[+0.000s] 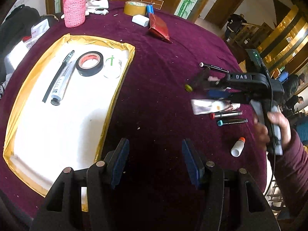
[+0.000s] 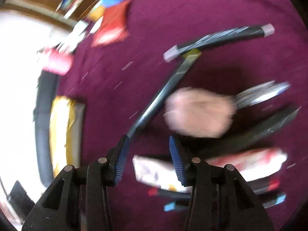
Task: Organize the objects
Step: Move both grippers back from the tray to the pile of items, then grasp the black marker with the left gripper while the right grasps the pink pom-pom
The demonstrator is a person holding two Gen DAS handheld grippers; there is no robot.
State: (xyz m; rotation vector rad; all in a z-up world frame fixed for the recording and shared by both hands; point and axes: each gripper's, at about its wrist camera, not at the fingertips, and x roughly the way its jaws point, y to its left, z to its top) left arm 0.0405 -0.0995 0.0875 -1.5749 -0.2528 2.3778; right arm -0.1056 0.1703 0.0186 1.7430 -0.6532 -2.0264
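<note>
The left gripper point(image 1: 156, 160) points steeply down over bare maroon tablecloth point(image 1: 157, 61), its blue pads apart with nothing between them. At its ten o'clock lies the gold-rimmed white tray point(image 1: 123, 71). The tray holds four things: one black pen point(image 1: 57, 77), one silver tube point(image 1: 61, 85) just beside it, one roll of black tape point(image 1: 89, 63) and one clear glass point(image 1: 112, 68) at the tape's three o'clock.

At twelve o'clock, toward the table's far edge, stand one bottle in a pink knitted sleeve point(image 1: 74, 9), one roll of tan packing tape point(image 1: 134, 8), one white block point(image 1: 140, 20) and one red packet point(image 1: 159, 28).

At two to three o'clock the right gripper point(image 1: 200, 80) reaches in level over a cluster of loose items, held by a hand point(image 1: 277, 127) in a maroon sleeve. In its own blurred view its jaws stand apart and empty, low over the cloth, with a pink fluffy thing point(image 2: 200, 111) just past its tips at one o'clock. Around it lie markers, at least five in the left wrist view: one grey-capped point(image 1: 213, 67), one yellow-capped point(image 1: 188, 87), one blue one partly hidden under the gripper, one red-capped point(image 1: 226, 114) and one teal-capped point(image 1: 232, 122). One flattened silver tube point(image 1: 211, 106) lies between them, and one small white bottle with an orange cap point(image 1: 238, 147) sits alone at four o'clock.
</note>
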